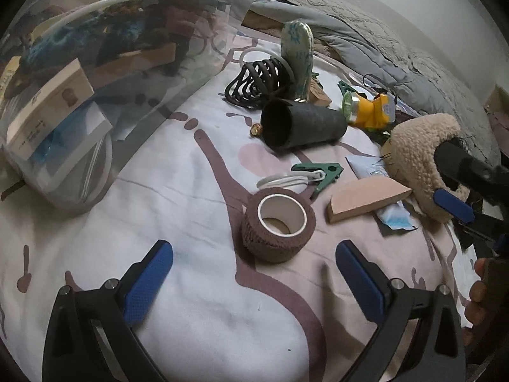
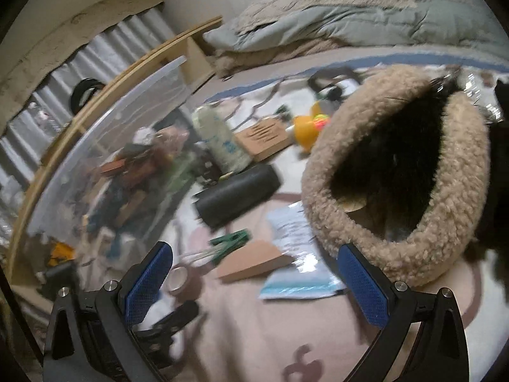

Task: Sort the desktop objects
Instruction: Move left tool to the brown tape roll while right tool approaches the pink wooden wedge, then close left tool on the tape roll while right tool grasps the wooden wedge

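A brown tape roll stands on the patterned bed sheet, just ahead of my left gripper and between its open fingers, untouched. My right gripper is also open and holds nothing. A fuzzy beige slipper with a black inside lies against its right finger; in the left wrist view a blue pad rests at the slipper's rim. A wooden wedge, a green clip and a black cup on its side lie farther out.
A clear plastic bin with several items in it stands at the left. A tissue pack, a black spiral clip, a yellow toy, a white cable coil and a blue-white packet lie about. A grey duvet is behind, and a hand shows at the right edge.
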`<state>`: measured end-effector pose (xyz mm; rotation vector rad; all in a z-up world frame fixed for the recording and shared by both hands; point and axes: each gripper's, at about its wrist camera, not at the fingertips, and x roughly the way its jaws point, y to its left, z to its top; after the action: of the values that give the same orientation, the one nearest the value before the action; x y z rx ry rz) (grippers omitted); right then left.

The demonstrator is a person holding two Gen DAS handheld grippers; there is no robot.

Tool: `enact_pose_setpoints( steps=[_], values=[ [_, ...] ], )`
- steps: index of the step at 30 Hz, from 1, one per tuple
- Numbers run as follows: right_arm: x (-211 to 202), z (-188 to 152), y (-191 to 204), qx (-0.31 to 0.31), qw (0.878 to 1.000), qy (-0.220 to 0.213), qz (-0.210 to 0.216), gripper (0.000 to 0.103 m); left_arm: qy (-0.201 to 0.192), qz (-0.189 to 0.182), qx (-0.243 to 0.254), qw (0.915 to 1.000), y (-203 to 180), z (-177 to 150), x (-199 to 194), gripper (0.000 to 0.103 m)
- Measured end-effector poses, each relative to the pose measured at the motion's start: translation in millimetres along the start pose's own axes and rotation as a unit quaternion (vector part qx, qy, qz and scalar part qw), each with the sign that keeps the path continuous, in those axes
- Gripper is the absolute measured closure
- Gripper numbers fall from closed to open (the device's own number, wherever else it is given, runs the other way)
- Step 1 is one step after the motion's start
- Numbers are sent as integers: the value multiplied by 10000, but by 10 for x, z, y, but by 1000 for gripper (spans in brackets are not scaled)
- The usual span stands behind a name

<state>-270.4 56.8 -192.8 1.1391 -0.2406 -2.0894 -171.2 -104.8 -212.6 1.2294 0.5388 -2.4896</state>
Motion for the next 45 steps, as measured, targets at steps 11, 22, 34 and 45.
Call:
enact_pose_setpoints(
  steps=[11, 22, 34, 45],
  values=[
    [35, -43, -75, -131, 9988, -92, -459, 0, -236, 15, 214, 9995, -108, 53, -45, 49],
    [95, -119, 265, -1023, 9917, -128, -774, 0, -236, 64, 75, 9997, 11, -36, -223, 61],
    [499, -316, 554, -1906, 9701, 254, -1481, 0, -172, 86, -54, 9998, 100, -60, -250, 61],
    [712, -362, 536, -2067, 9594, 523, -1845, 0, -177, 37, -200, 9996, 170, -56, -280, 61]
  ],
)
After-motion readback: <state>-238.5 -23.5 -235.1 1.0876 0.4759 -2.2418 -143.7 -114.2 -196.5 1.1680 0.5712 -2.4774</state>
